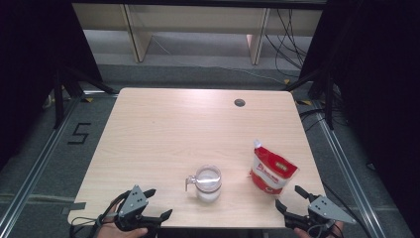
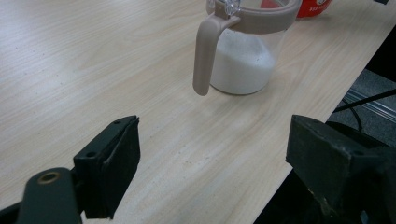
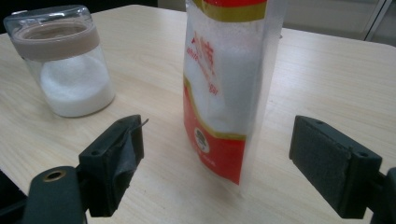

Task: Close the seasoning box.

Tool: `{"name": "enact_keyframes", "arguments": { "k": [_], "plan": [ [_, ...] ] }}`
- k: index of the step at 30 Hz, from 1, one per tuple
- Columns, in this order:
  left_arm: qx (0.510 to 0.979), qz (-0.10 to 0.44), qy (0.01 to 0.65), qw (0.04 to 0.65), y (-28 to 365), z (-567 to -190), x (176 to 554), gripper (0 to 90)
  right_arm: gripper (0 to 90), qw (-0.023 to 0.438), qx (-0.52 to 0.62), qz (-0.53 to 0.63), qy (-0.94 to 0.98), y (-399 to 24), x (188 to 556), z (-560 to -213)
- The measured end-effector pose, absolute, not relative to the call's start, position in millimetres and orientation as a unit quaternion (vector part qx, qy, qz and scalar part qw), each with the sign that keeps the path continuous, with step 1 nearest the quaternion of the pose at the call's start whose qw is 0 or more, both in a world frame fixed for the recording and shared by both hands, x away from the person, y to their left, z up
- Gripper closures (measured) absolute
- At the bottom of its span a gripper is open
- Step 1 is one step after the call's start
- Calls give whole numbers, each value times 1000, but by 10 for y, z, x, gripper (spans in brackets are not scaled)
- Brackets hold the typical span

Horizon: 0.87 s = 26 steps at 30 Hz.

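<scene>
Standing on the worktop (image 1: 163, 129) near its front edge: a clear handled jar (image 1: 207, 183) part-filled with white powder. Just right of the jar, upright: a red-and-white powder pouch (image 1: 270, 171). Held low left of the jar, apart from it: left gripper (image 1: 157, 203), jaws wide open, nothing between. Poised just beyond the pouch, on the side away from the jar: right gripper (image 1: 289, 198), jaws likewise spread wide, touching nothing.

My left gripper (image 1: 152, 204) and right gripper (image 1: 288, 198) are matte black, each topped by a grey three-cornered plate with small holes. Fingers (image 2: 111, 161) are blocky, screw-fastened, with dark pads. Black cables trail behind.
</scene>
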<state>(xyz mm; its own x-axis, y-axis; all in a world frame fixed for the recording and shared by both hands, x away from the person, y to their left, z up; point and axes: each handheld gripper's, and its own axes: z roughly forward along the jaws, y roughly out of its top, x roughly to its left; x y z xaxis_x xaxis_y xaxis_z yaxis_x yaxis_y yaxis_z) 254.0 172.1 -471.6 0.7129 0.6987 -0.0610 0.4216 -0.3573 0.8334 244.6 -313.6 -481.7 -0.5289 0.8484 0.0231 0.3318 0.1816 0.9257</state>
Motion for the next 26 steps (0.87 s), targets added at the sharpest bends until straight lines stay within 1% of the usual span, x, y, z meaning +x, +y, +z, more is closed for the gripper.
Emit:
{"name": "enact_keyframes", "arguments": {
  "k": [1, 2, 4, 6, 7, 9, 10, 16, 18, 21, 22, 24, 25, 26],
  "plan": [
    [814, 159, 343, 441, 1731, -4717, 2536, 174, 185, 263, 401, 491, 727, -3143, 2449, -4816],
    [806, 153, 348, 454, 1710, -4726, 2522, 174, 184, 262, 403, 494, 724, -3133, 2435, -4819],
    [807, 155, 348, 451, 1717, -4729, 2506, 174, 184, 274, 398, 491, 725, -3140, 2431, -4821],
    [804, 152, 349, 456, 1711, -4738, 2501, 174, 185, 270, 398, 490, 727, -3135, 2424, -4823],
    [807, 154, 346, 452, 1716, -4738, 2490, 174, 187, 256, 401, 488, 732, -3131, 2407, -4820],
    [808, 155, 346, 450, 1716, -4738, 2485, 174, 187, 256, 401, 487, 732, -3131, 2402, -4819],
    [808, 154, 347, 450, 1715, -4741, 2482, 174, 187, 244, 405, 492, 731, -3118, 2396, -4827],
    [806, 156, 347, 453, 1716, -4747, 2487, 174, 187, 241, 412, 492, 728, -3109, 2384, -4829],
    [806, 156, 347, 453, 1716, -4748, 2487, 174, 187, 247, 417, 492, 723, -3104, 2380, -4833],
    [808, 155, 346, 451, 1717, -4745, 2486, 174, 187, 244, 418, 491, 724, -3103, 2379, -4831],
    [808, 153, 347, 450, 1716, -4745, 2483, 174, 186, 259, 403, 488, 729, -3125, 2403, -4835],
    [807, 154, 348, 451, 1714, -4746, 2482, 174, 186, 261, 403, 488, 729, -3125, 2410, -4841],
    [810, 157, 343, 450, 1720, -4742, 2489, 174, 184, 251, 405, 490, 730, -3122, 2409, -4844],
    [812, 161, 335, 450, 1725, -4741, 2500, 174, 184, 263, 395, 489, 732, -3134, 2422, -4844]
  ]
}}
